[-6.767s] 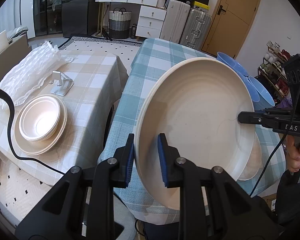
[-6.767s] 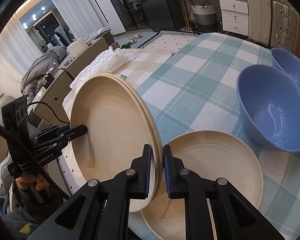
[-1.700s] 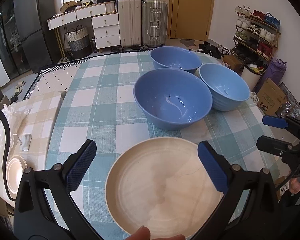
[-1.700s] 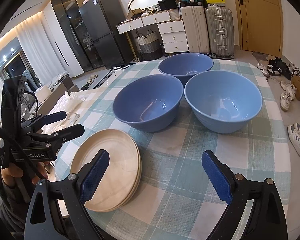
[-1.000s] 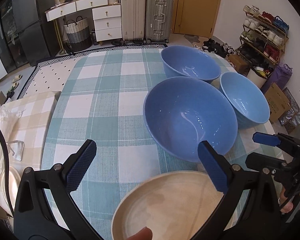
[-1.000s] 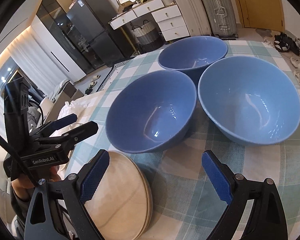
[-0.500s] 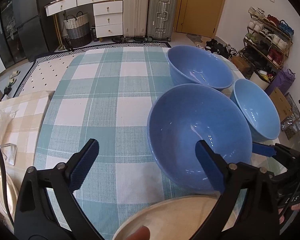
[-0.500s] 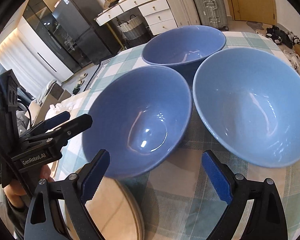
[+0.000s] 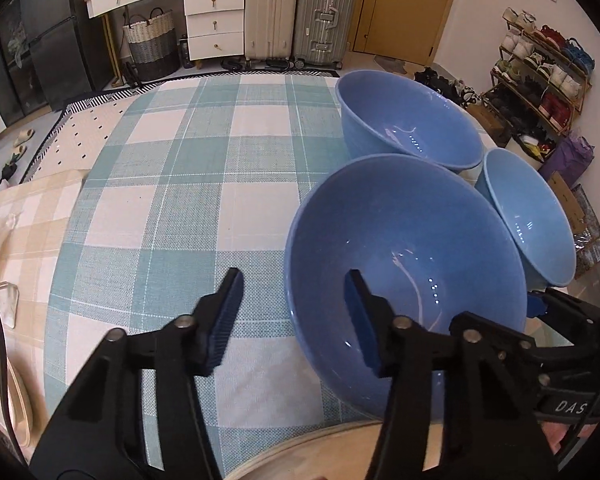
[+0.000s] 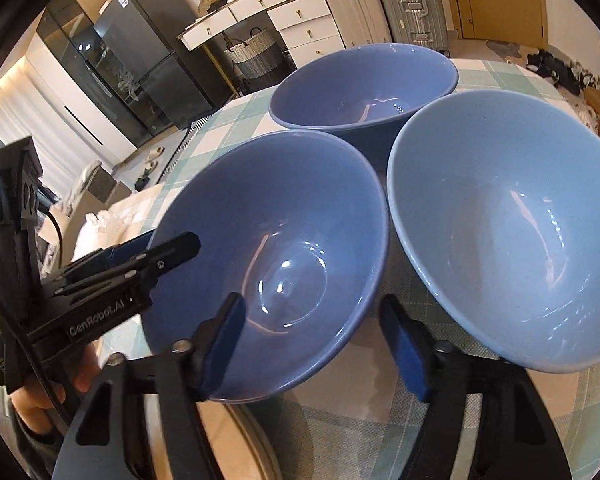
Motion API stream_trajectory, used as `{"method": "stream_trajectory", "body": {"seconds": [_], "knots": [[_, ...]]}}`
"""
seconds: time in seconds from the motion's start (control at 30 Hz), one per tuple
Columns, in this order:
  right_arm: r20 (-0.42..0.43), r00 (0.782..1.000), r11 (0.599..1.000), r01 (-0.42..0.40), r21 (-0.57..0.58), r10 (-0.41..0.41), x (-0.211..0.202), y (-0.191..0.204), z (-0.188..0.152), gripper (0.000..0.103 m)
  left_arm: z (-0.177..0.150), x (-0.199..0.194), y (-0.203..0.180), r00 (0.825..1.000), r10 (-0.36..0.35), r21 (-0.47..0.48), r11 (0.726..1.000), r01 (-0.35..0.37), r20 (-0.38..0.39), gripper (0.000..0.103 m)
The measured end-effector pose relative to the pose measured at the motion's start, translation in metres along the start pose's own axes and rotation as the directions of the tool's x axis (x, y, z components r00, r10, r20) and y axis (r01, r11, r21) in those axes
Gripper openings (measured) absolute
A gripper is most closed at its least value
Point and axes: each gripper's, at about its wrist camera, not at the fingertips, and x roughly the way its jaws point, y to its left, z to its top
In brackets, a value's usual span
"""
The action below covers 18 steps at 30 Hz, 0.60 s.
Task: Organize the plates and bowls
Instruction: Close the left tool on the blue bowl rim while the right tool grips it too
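Three blue bowls stand close together on the teal checked table. The nearest bowl (image 9: 404, 264) (image 10: 276, 248) is between my two grippers. My left gripper (image 9: 292, 316) is open and straddles its left rim, one finger inside the bowl and one outside. My right gripper (image 10: 316, 344) is open and straddles its near right rim. The far bowl (image 9: 408, 120) (image 10: 364, 92) and the lighter right bowl (image 9: 528, 216) (image 10: 508, 248) are untouched. The stack of beige plates (image 9: 320, 456) (image 10: 236, 440) lies at the near table edge under both grippers.
A second table with a beige checked cloth (image 9: 16, 216) stands to the left, holding beige dishes (image 9: 0, 384). Suitcases (image 9: 296, 12), white drawers and a basket line the far wall. A shoe rack (image 9: 540, 68) stands at the right.
Both grippers have moved forward from over the beige plates to the nearest blue bowl. Their jaws have narrowed from wide open and now straddle its rim on opposite sides.
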Motion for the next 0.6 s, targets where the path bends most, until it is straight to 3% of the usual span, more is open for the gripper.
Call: {"method": "stream_trajectory", "body": {"seconds": [0.07, 0.17, 0.43, 0.6], "knots": [[0.004, 1.0, 1.0, 0.003, -0.005, -0.003, 0.001, 0.001, -0.001, 0.054, -0.001, 0.004, 0.0, 1.0, -0.015, -0.002, 1.0, 0.015, -0.024, 0.024], [0.003, 1.0, 1.0, 0.013, -0.005, -0.013, 0.005, 0.001, 0.001, 0.044, -0.003, 0.009, -0.002, 0.999, -0.012, 0.015, 1.0, 0.012, -0.031, 0.016], [0.002, 0.999, 0.999, 0.052, -0.009, -0.052, 0.005, 0.001, 0.0, 0.033, -0.008, 0.007, -0.007, 1.0, -0.013, 0.046, 0.999, 0.013, 0.0, 0.011], [0.023, 0.999, 0.999, 0.031, -0.011, -0.03, 0.004, 0.001, -0.001, 0.032, -0.006, -0.001, -0.004, 1.0, -0.009, 0.032, 0.999, 0.008, 0.017, 0.01]]}}
